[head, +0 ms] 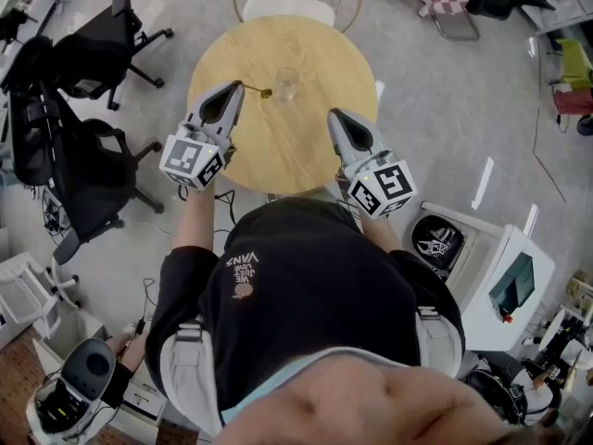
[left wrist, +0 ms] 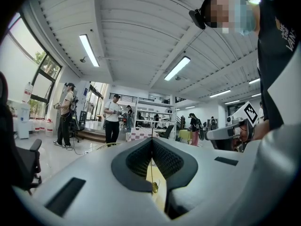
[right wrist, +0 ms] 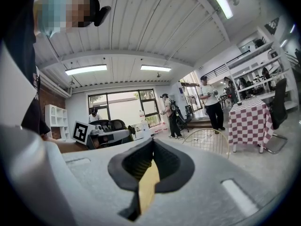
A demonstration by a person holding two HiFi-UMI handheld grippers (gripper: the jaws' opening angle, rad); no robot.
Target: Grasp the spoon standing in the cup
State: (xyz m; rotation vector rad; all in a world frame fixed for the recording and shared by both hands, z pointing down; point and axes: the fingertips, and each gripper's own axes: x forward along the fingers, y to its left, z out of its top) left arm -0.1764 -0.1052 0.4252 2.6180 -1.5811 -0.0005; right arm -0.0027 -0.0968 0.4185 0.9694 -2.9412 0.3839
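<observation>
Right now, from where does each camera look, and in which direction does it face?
Head view: on the person's head, facing steeply down at the round table, the cup, the left tongs and right tongs; the torso shows.
Left gripper view: on the left tongs, facing along jaws shut on the spoon, toward standing people; torso at right.
Right gripper view: on the right tongs, facing along its shut jaws toward windows; torso at left.
Shared: each gripper view shows the other tongs.
</observation>
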